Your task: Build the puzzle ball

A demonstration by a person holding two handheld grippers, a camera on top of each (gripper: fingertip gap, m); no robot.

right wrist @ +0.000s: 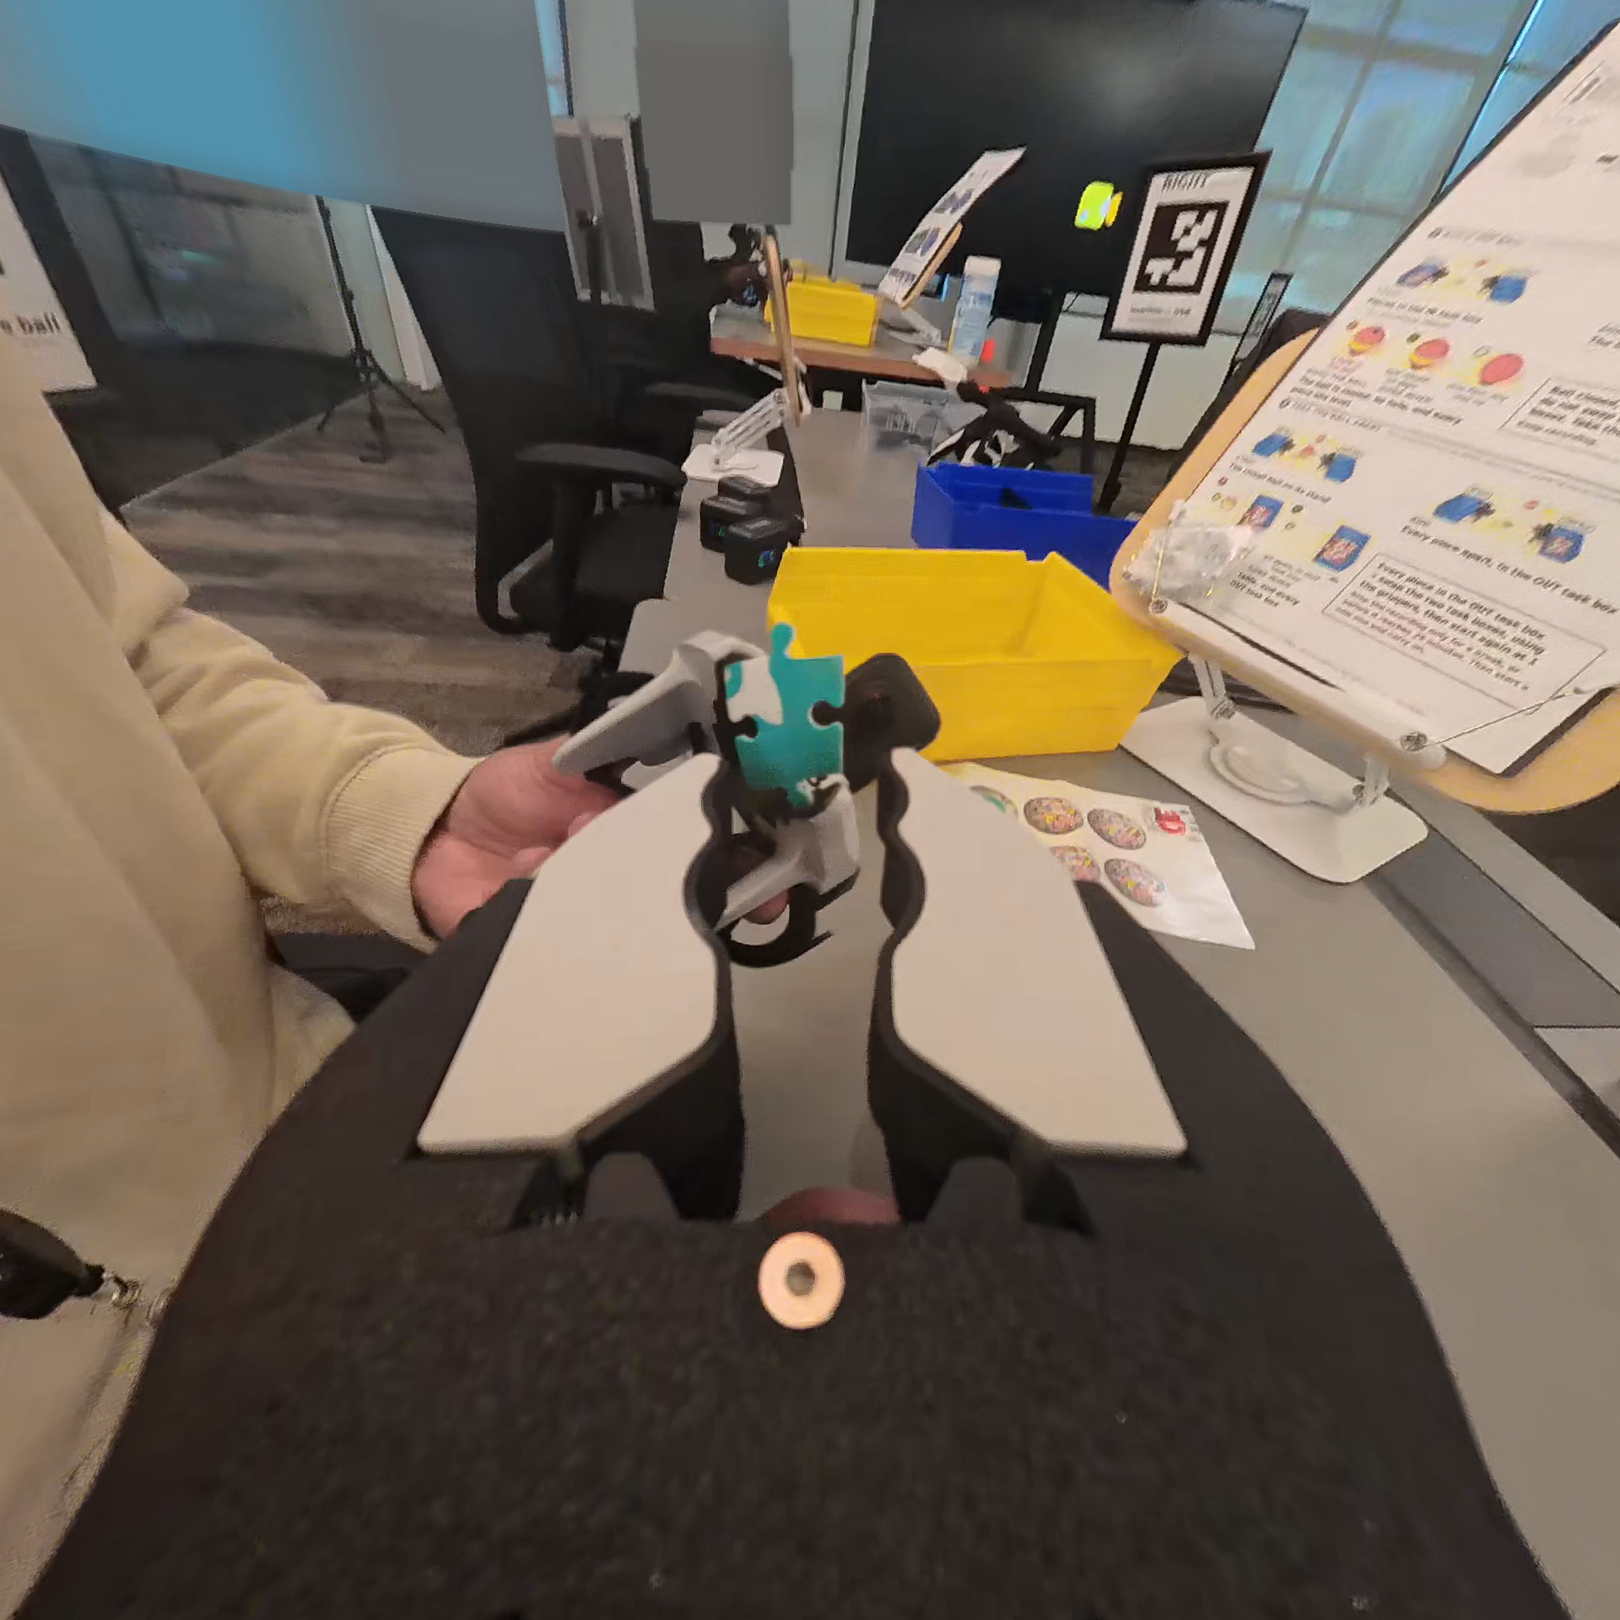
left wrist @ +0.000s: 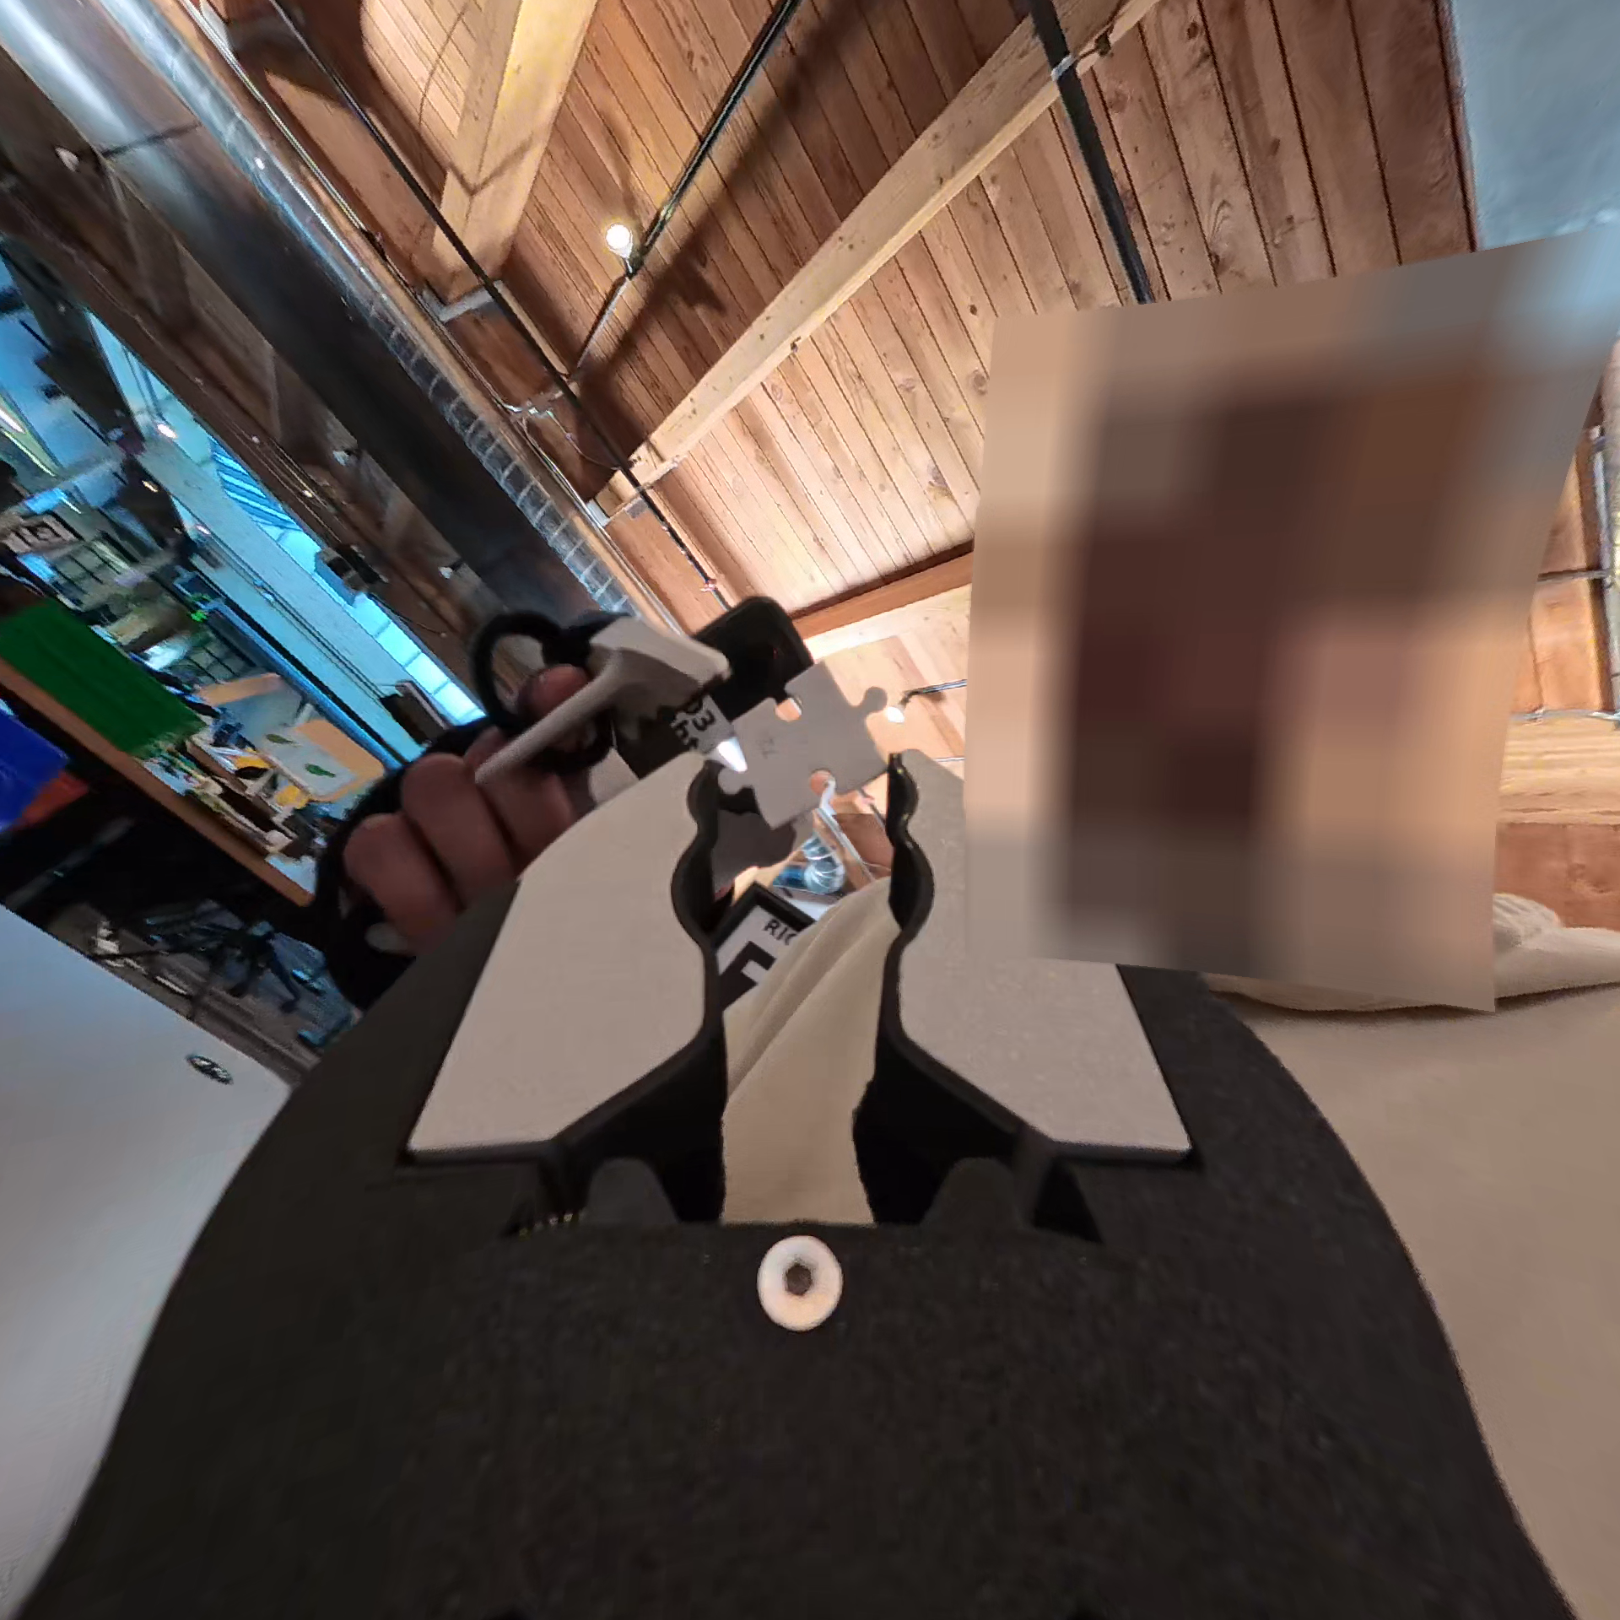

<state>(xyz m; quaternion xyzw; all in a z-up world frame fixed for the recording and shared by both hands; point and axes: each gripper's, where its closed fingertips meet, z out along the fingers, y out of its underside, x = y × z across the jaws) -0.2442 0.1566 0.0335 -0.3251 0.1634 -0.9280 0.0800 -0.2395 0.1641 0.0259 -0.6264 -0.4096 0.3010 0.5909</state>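
A puzzle piece is held up in the air between the two grippers, which face each other. Its teal and white face (right wrist: 789,728) shows in the right wrist view and its plain grey back (left wrist: 806,736) in the left wrist view. My left gripper (left wrist: 799,776) grips it across its edges, one fingertip on each side; it also shows in the right wrist view (right wrist: 771,745). My right gripper (right wrist: 798,780) has its jaws apart, with the tips level with the piece's lower edge. I cannot tell if they touch. It shows at the piece's left edge in the left wrist view (left wrist: 728,714).
An empty yellow bin (right wrist: 1008,701) stands on the grey table (right wrist: 1315,1008), with a blue bin (right wrist: 991,517) behind it. An instruction board on a stand (right wrist: 1403,491) is at the right, and a leaflet (right wrist: 1140,850) lies in front. A person's cream sleeve (right wrist: 175,701) is at the left. Less than 4 cm separates the two grippers' tips.
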